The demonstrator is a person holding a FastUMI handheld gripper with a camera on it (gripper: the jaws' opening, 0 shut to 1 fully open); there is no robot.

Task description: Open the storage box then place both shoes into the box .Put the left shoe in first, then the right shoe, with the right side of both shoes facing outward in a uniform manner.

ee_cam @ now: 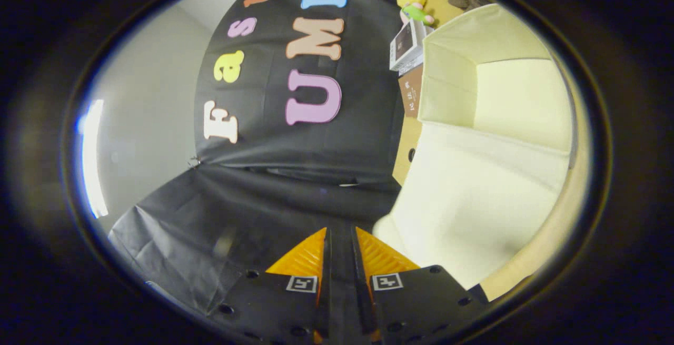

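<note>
The cream fabric storage box [447,76] stands open just ahead and to the right of my fingers, and its pale inside [521,97] shows. A broad cream panel of the box [474,197], lid or front flap, I cannot tell which, lies close beside the right fingertip. My gripper [340,234] is tilted sideways and points at the black cloth wall. Its fingers are drawn close together with only a narrow dark slit between them, and nothing is gripped.
Behind the storage box are a brown cardboard carton [410,97], a small white box [406,45] and a yellow and green plush toy [413,5]. Black cloth [295,197] hangs ahead of the fingers, with a pale wall [147,102] beyond it to the left.
</note>
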